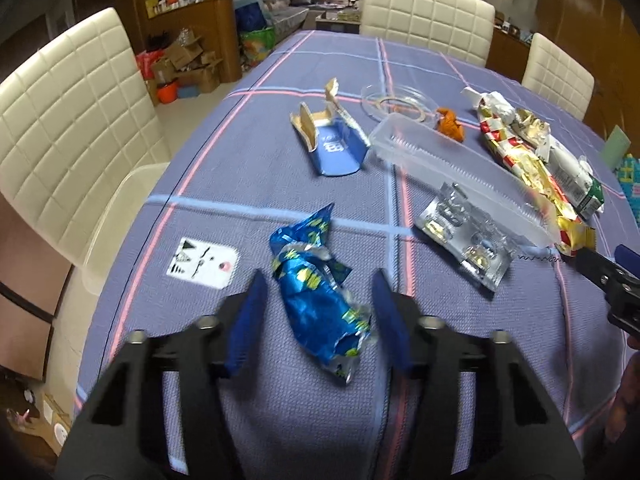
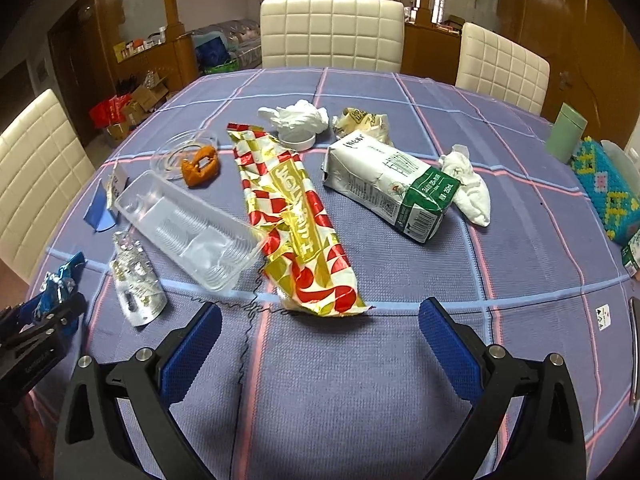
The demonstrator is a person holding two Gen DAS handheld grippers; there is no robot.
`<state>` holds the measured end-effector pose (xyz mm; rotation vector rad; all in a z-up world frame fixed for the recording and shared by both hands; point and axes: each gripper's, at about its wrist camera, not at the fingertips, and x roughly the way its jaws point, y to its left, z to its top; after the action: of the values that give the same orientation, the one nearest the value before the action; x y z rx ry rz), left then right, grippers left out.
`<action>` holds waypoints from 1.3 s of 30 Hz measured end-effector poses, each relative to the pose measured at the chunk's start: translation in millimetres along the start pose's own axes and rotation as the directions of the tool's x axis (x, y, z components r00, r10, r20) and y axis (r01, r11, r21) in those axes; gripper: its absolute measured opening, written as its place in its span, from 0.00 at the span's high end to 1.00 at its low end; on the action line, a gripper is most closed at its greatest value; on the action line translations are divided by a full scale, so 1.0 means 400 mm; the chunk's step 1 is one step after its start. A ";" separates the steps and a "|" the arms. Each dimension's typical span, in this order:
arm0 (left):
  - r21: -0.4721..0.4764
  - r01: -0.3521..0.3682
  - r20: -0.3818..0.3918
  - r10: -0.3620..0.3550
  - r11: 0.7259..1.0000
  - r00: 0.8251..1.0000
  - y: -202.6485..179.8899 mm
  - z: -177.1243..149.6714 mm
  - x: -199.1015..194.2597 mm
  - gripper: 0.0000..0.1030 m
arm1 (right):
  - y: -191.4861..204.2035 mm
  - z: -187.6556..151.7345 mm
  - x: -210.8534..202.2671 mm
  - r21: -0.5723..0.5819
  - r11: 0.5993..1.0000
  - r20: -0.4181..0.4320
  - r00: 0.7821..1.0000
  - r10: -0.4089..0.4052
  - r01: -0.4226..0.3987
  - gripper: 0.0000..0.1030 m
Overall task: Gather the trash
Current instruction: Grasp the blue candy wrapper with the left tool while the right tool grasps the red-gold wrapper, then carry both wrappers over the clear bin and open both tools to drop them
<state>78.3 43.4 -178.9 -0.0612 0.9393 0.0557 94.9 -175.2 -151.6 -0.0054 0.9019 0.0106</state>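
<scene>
My left gripper (image 1: 318,292) is open, its blue pads on either side of a crumpled blue foil wrapper (image 1: 316,292) on the blue checked tablecloth (image 1: 248,184); the pads stand apart from it. My right gripper (image 2: 320,320) is open and empty, just short of the near end of a red, gold and white wrapper (image 2: 300,220). Other trash lies around: a clear plastic tray (image 2: 192,224), a silver blister pack (image 2: 136,280), a white and green milk carton (image 2: 384,184), a torn blue carton (image 1: 332,144), an orange scrap (image 2: 200,168) and white crumpled tissues (image 2: 468,184).
Cream padded chairs (image 2: 332,32) stand around the table. A green cup (image 2: 566,132) and a knitted blue and yellow item (image 2: 604,192) sit at the right edge. A white tag (image 1: 202,262) lies left of the blue wrapper. A clear round lid (image 1: 396,100) lies farther back.
</scene>
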 end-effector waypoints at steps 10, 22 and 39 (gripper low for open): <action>-0.034 0.059 0.011 -0.059 0.998 0.998 0.012 0.033 0.017 0.68 | -0.002 0.021 0.041 0.012 0.999 0.006 0.999 0.051 -0.052 0.76; -0.043 0.082 0.062 -0.079 0.996 0.995 0.027 0.032 -0.034 0.68 | -0.005 0.016 -0.066 0.024 0.997 0.127 0.989 0.075 -0.079 0.92; -0.019 0.054 0.208 -0.049 0.998 0.977 0.127 0.026 -0.157 0.68 | 0.216 0.012 -0.140 -0.202 0.966 0.159 0.967 0.197 -0.164 0.92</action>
<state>45.8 93.5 -123.6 -0.1009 0.7274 0.0254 62.9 -89.3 -104.7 -0.0959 0.7174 0.2634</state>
